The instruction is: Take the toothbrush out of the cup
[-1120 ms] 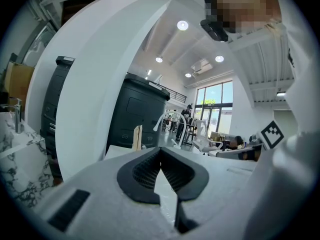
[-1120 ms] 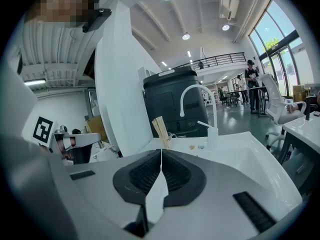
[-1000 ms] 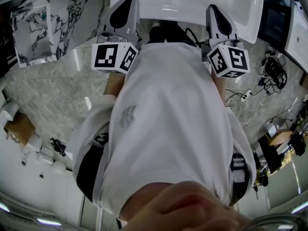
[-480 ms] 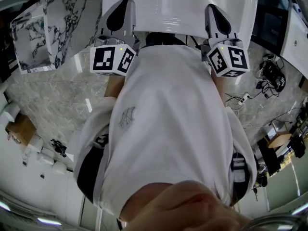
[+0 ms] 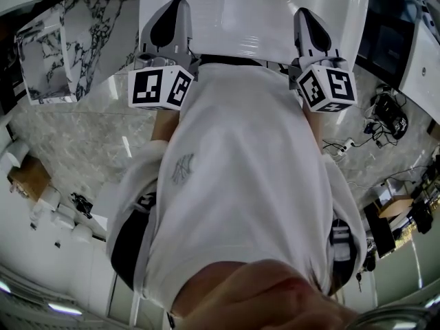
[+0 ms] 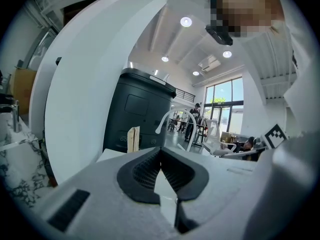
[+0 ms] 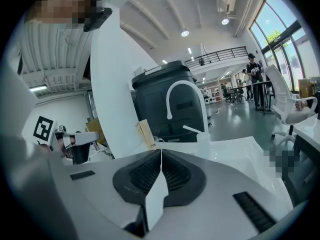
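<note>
Toothbrush point(image 7: 192, 129), white, leans from a pale cup point(image 7: 203, 140); left claw point(image 6: 160, 153) and right claw point(image 7: 161, 155) are pressed together.

The left gripper point(image 6: 161, 153) and right gripper point(image 7: 161, 154) are pale grey with black ribbed pads point(image 6: 142, 171) and black-and-white marker cubes point(image 5: 159, 88). The basin point(image 5: 240, 16) is white, and the floor point(image 5: 75, 136) is grey-veined marble.

white t-shirt point(image 5: 240, 177), small grey crest point(image 5: 182, 169) on chest, black sleeve panels point(image 5: 128, 243) with white print. left gripper point(image 6: 160, 151), right gripper point(image 7: 161, 153): pale grey shells, black ribbed pads point(image 6: 142, 171), cubes point(image 5: 159, 86) with black-and-white square markers.
</note>
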{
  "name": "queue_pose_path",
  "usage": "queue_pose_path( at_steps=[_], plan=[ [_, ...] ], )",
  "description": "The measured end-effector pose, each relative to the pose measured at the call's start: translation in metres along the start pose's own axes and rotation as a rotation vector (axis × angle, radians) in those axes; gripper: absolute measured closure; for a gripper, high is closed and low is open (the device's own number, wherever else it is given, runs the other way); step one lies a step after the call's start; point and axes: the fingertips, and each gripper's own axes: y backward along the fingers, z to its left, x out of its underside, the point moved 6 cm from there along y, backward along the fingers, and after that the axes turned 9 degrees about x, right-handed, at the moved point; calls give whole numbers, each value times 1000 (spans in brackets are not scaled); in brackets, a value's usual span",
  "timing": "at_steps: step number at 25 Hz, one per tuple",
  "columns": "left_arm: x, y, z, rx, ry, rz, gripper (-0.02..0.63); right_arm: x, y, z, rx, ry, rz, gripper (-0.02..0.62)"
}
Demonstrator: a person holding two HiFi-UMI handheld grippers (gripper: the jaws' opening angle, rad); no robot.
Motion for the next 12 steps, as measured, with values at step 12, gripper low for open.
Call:
queue_pose_path(
  at_steps=[12],
  plan=[
    [-3,-7,7,26,9,6,591,-2,0,-8,45,-10,2,580]
  ],
)
